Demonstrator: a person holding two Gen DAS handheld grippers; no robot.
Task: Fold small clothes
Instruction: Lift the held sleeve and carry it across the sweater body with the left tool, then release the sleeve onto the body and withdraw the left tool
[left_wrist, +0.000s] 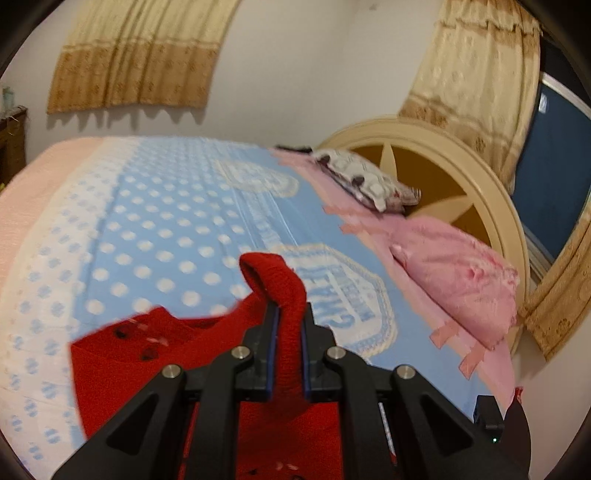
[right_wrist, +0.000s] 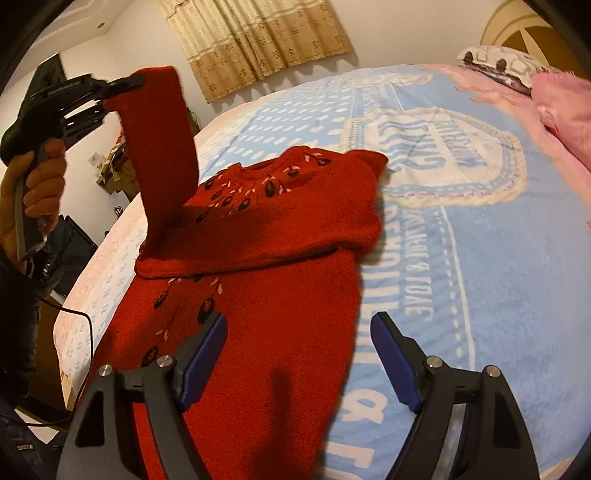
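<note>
Red knit sweater lies on the blue dotted blanket on the bed, long axis running from the right gripper's camera away toward the far curtain, neckline at the far end. Upper part with the embroidered collar looks doubled back over the body (fold edge runs across the garment, roughly mid-length).

Left gripper is clamped on the end of one sleeve, lifting it well above the bed; the sleeve hangs near vertical, cuff up, its base at the sweater's left shoulder. Left wrist view confirms it: sleeve cuff pinched tight between both pads, cuff poking up past the fingertips.

Right gripper has its jaws wide apart, holding nothing, hovering over the sweater's lower half near its right edge.

Pink pillow sits at the headboard end, well apart from the sweater.
</note>
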